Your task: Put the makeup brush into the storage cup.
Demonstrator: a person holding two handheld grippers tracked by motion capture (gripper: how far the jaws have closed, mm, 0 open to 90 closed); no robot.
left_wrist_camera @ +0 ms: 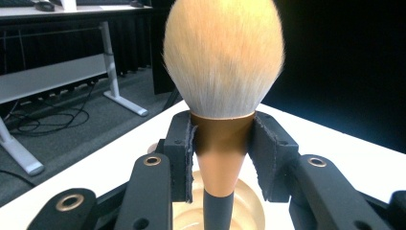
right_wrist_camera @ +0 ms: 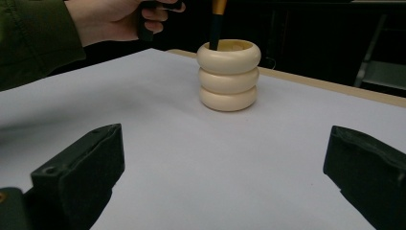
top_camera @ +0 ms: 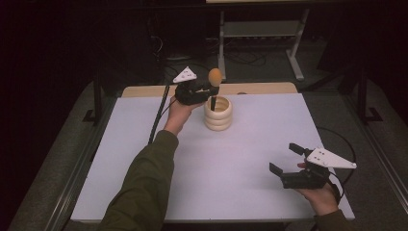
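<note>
Your left gripper [top_camera: 208,90] is clamped on the makeup brush [top_camera: 214,82], whose handle already stands inside the ribbed cream holder [top_camera: 218,114] at the table's twelve o'clock, so only letting go remains, while your right gripper [top_camera: 287,159] waits, jaws apart.

I am working in what looks like a lab or recording studio: black curtains [left_wrist_camera: 344,62] close off a dim room, a grey carpet floor [top_camera: 269,65] carries loose cables [left_wrist_camera: 52,117], and a metal-legged bench [top_camera: 262,33] stands behind my white worktop [top_camera: 240,159].
</note>
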